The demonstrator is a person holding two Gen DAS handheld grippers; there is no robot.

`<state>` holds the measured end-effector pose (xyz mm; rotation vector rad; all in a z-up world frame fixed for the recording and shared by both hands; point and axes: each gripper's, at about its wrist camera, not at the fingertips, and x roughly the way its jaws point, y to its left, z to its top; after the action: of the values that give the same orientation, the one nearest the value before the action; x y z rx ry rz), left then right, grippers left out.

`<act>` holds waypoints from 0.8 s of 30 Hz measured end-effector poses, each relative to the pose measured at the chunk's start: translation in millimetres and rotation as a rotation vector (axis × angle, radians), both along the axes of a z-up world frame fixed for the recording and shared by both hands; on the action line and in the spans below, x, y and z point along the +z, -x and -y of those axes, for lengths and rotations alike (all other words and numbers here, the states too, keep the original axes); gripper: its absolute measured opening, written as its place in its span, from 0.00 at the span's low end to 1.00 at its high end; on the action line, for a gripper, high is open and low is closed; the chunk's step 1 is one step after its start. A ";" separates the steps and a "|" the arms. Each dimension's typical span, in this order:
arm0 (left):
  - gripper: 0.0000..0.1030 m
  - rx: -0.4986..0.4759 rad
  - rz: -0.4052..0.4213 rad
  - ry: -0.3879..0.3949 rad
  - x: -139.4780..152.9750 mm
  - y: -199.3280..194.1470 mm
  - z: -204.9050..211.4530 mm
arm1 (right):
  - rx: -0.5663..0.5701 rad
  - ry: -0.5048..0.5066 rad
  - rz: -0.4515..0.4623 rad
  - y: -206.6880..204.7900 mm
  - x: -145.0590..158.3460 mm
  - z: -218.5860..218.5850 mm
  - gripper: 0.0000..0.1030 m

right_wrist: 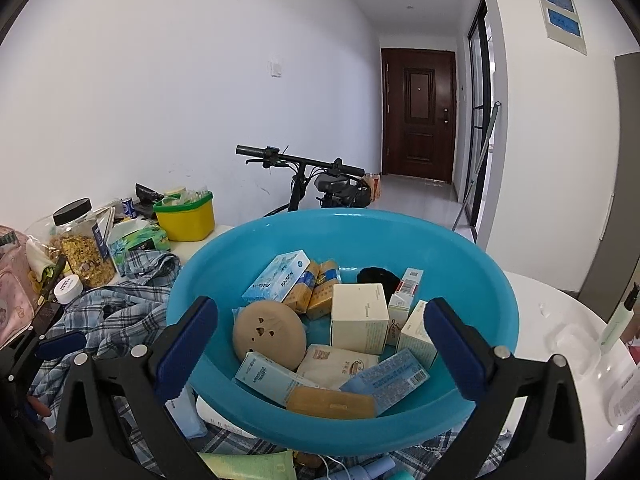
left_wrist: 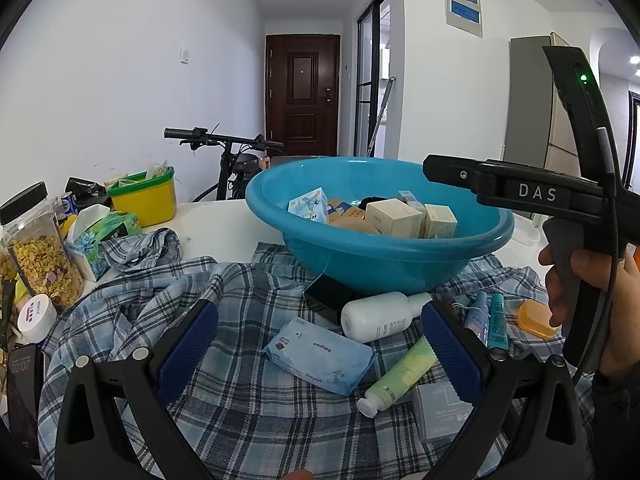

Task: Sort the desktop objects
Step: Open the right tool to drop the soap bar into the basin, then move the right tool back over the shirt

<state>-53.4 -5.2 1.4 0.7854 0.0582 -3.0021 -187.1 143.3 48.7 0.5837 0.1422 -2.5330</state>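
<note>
Hovering with fingers apart, the left gripper [left_wrist: 320, 344] is facing a blue wipes pack [left_wrist: 320, 354] on the plaid shirt [left_wrist: 240, 420]. Fingers likewise spread, the right gripper [right_wrist: 320, 344] is hanging over the teal basin [right_wrist: 208, 280], gripping nothing.

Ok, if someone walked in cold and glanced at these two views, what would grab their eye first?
Most likely the big blue basin in the middle, piled with small boxes and a round tan disc, with the open right tongs hovering over it. Next, the plaid shirt spread under it, where a wipes pack, a white bottle and a green tube lie between the open left tongs.
</note>
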 end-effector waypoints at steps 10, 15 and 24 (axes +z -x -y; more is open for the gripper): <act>1.00 -0.008 -0.007 -0.006 0.8 -0.6 0.3 | 0.010 0.014 -0.038 -10.4 10.4 -5.6 1.00; 1.00 -0.012 -0.004 -0.012 0.4 0.2 0.3 | 0.009 0.021 -0.046 -27.7 20.6 -19.0 1.00; 1.00 -0.019 -0.015 -0.009 2.5 -3.6 -1.3 | -0.008 0.090 -0.036 -83.7 25.4 -59.9 1.00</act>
<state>-49.9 -3.9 3.9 0.7693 0.0649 -3.0280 -103.4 203.2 74.0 0.5049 0.0391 -2.5433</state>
